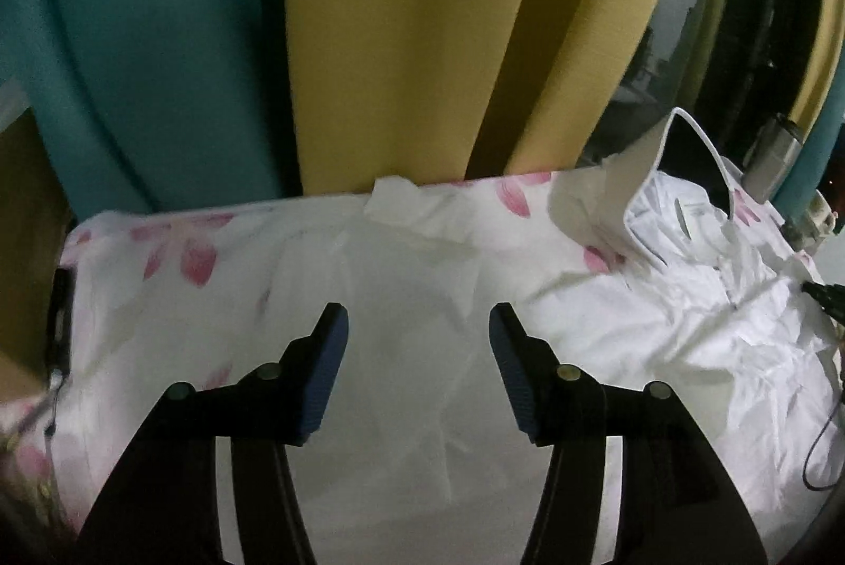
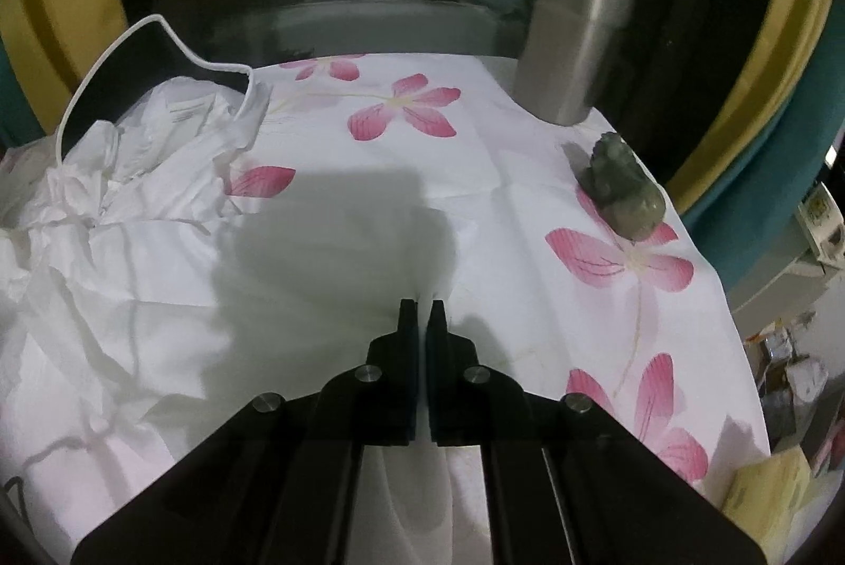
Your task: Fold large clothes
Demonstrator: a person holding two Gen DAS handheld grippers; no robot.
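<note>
A crumpled white garment [image 1: 607,343] lies on a table covered by a white cloth with pink flowers [image 1: 179,248]. Its collar [image 1: 681,216] is at the far right in the left wrist view. My left gripper [image 1: 417,327] is open above the smoother white fabric, with nothing between its blue pads. In the right wrist view the garment [image 2: 132,301] is bunched at the left, collar [image 2: 211,116] at the back. My right gripper [image 2: 422,306] is shut, and creases in the white fabric run into its fingertips, so it pinches the garment.
A steel tumbler [image 2: 575,37] and a small grey-green stone figurine [image 2: 623,190] stand at the table's far right. A dark panel with a white rim [image 2: 127,58] rises behind the collar. Yellow [image 1: 412,37] and teal curtains [image 1: 132,37] hang behind. A black cable [image 1: 824,295] lies at the right.
</note>
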